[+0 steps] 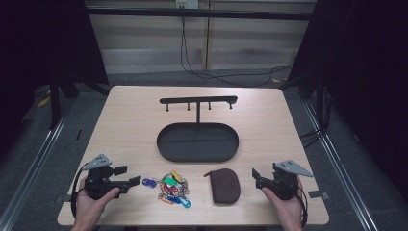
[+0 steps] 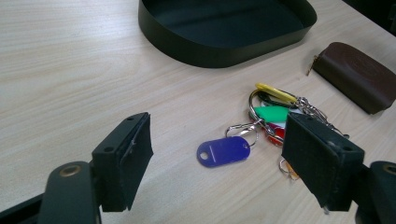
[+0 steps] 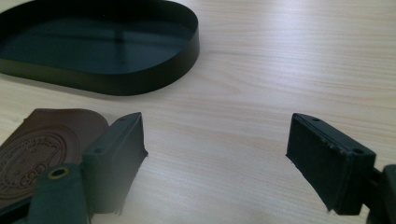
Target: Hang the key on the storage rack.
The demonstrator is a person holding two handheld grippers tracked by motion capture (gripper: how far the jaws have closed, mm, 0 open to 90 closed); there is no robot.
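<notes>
Metal rings and plastic tags make the key bunch (image 1: 172, 187) light but floppy; best pinched at the blue tag (image 2: 223, 151). It lies before the tray (image 1: 166, 149), between left gripper (image 1: 131, 182) and pouch (image 1: 226, 186). Both grippers' jaws gape, empty.

Bare table btwn keys (image 1: 172, 188) & tray (image 1: 197, 142) (pouch (image 1: 225, 187) beside).

A pale wood-grain counter (image 1: 130, 120) with rounded corners fills the middle of the high view. At its centre sits a black oval tray (image 1: 166, 149) with a low wall; a thin post rises from its far edge to a bar with small pegs. In the lower middle of the frame lies a bunch of keys with coloured tags (image 1: 171, 187). Just to its right, apart from it, lies a brown zipped pouch (image 1: 225, 186).
</notes>
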